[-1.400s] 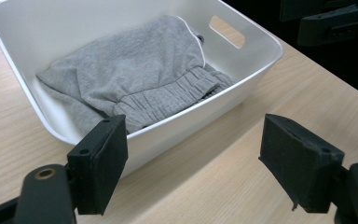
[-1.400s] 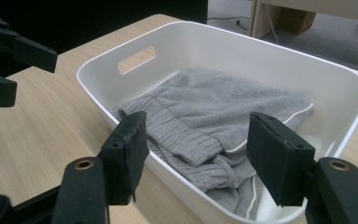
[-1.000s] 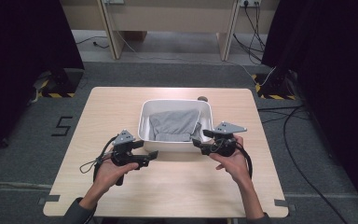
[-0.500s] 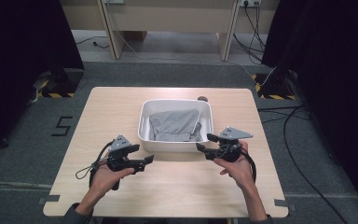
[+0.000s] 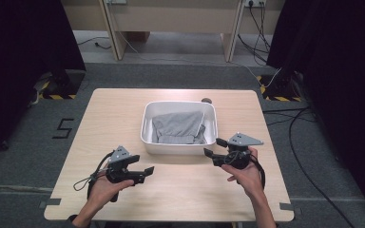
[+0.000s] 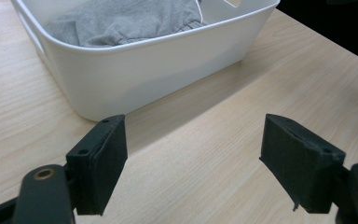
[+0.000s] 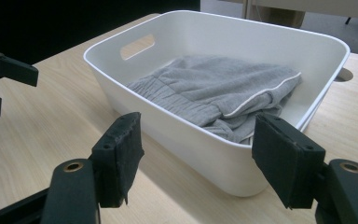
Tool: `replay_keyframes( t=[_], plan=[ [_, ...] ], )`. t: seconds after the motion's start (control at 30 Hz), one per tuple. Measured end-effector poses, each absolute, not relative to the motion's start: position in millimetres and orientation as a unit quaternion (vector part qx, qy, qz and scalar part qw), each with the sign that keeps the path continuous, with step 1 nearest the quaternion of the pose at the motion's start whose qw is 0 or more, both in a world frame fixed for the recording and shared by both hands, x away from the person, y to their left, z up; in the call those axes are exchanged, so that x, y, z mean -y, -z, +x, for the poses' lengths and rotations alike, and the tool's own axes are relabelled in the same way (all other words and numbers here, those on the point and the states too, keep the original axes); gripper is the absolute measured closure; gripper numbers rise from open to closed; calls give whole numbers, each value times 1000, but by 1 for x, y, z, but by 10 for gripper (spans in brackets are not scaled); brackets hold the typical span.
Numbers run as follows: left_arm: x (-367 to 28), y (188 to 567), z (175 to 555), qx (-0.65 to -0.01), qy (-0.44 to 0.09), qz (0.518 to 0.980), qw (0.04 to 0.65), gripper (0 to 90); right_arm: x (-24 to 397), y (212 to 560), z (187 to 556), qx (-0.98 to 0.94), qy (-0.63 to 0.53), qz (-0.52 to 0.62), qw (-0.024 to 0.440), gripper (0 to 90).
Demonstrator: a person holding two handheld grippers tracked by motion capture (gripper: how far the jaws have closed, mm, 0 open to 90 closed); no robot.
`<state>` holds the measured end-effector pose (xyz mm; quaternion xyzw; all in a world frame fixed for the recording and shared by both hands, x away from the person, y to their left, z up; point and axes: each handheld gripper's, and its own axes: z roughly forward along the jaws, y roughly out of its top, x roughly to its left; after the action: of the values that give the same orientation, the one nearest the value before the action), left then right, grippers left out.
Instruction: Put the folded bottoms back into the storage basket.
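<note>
Grey garment (image 5: 178,127) folded inside the white tub (image 5: 179,145), ahead of and between both tools, near but not touching; left tool (image 5: 142,174) and right tool (image 5: 211,147) both wide, holding nothing, poised over the bench (image 5: 123,104). Probably a pause after stowing or before taking out — next, a reach over the rim. Handle slot (image 7: 136,46) plain from the right gripper view; garment half cropped in the left gripper view.

High view looks down from table's (image 5: 180,190) near edge; both tool views sit low, close, sharing the white tub (image 5: 178,142).
</note>
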<state>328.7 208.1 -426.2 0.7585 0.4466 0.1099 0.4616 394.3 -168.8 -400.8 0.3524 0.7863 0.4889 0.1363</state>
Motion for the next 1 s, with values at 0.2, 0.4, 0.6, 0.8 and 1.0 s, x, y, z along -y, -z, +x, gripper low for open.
replay_keyframes(
  t=[0.2,0.4,0.6,0.8,1.0],
  plan=[
    [-216,432,323,-454,-108,756,459,223,176,407,389,-787,-483,359,135,337],
    [-219,436,319,-458,-105,756,456,223,185,413,380,-790,-476,362,134,334],
    [-219,439,316,-458,-106,757,454,223,192,420,369,-788,-476,367,132,332],
    [-219,448,313,-452,-103,764,449,222,192,428,361,-788,-475,369,129,327],
    [-221,460,309,-456,-99,768,439,220,188,438,354,-791,-470,369,127,320]
  ],
)
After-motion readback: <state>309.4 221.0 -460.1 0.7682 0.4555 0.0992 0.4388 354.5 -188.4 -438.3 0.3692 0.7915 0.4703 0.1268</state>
